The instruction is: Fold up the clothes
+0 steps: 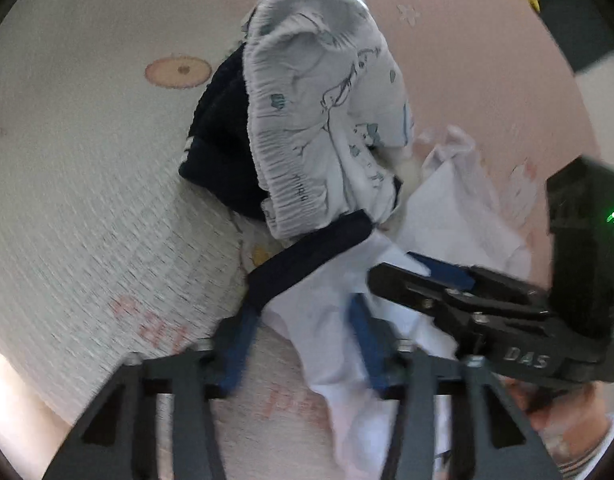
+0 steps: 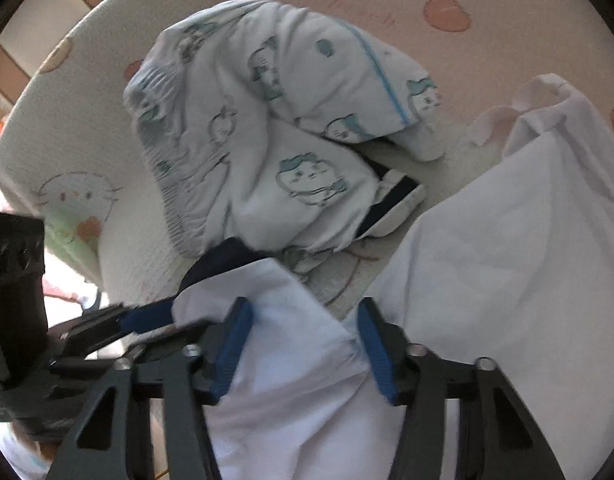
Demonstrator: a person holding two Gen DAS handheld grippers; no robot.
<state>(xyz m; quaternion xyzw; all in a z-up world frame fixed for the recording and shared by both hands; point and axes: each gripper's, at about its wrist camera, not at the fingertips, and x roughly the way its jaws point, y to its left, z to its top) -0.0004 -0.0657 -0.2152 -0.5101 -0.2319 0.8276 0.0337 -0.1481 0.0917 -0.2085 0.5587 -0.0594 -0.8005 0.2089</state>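
Grab step: left tongs (image 1: 303, 336), right tongs (image 2: 303, 344) both agape astride white shirt (image 2: 487, 248), not pinching. Next: clench hem, spread toward 12 o'clock.

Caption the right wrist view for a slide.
Right gripper straddles a bunched white garment on the cartoon-print mat, patterned pyjamas heaped beyond.
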